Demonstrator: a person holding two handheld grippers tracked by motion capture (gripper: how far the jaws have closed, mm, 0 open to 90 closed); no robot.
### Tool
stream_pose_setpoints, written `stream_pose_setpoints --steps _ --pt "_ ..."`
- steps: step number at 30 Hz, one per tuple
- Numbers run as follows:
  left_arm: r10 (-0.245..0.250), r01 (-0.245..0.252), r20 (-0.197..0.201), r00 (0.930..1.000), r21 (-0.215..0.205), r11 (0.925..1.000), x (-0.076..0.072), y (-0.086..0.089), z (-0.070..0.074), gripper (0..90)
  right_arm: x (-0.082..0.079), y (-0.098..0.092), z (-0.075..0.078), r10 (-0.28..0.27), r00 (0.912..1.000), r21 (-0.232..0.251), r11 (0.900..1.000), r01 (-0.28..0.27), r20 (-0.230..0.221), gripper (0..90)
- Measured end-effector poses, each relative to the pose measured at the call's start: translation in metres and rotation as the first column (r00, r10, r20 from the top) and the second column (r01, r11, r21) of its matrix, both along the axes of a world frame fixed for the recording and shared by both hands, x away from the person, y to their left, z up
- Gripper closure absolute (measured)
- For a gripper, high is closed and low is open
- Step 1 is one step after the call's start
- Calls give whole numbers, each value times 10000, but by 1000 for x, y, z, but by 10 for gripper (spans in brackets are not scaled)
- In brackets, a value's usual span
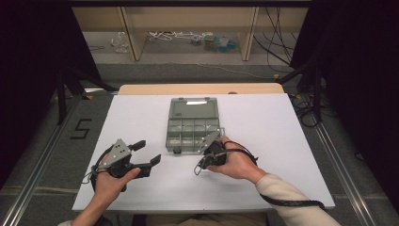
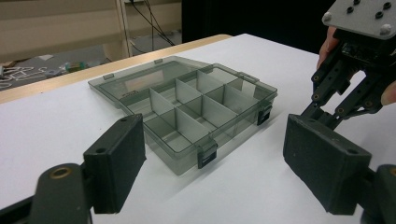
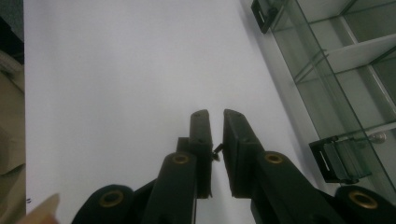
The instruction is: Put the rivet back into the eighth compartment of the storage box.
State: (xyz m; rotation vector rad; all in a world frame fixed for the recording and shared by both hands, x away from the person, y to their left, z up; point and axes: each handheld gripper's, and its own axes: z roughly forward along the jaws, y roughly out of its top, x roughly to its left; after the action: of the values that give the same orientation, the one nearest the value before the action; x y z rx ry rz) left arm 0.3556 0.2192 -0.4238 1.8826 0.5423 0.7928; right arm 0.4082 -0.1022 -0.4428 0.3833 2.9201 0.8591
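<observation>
White sheet material covers the table (image 1: 141,117), with a strip of bare wood along its far edge. At the left of the high view, the left gripper (image 1: 147,153) is held in the person's left hand (image 1: 110,183) just above the sheet, pointing toward the right. Its jaws stand wide apart with nothing between them; the left gripper view confirms the broad gap between the two black pads (image 2: 116,161).

At the centre, a translucent grey compartment box (image 1: 193,127) rests flat on the sheet. Its lid (image 1: 193,107) lies folded back toward the far edge. Dividers split the tray into small compartments. Two dark latches (image 2: 207,154) sit on the near wall.

To the right, the right gripper (image 1: 203,165) is held in the right hand (image 1: 237,162) just beside the box's near right corner, pointing down at the sheet. In the right gripper view its jaws (image 3: 215,140) are drawn to a narrow slit, and a small dark object, possibly a screw (image 3: 216,150), is pinched between them. A black cable (image 1: 287,202) trails from it across the sleeve.
</observation>
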Motion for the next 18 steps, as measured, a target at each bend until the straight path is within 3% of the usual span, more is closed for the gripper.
stream_pose_setpoints --steps 18 --pt "-3 3 3 10000 -5 10000 0 0 0 206 6 -6 10 -325 9993 307 9990 319 195 829"
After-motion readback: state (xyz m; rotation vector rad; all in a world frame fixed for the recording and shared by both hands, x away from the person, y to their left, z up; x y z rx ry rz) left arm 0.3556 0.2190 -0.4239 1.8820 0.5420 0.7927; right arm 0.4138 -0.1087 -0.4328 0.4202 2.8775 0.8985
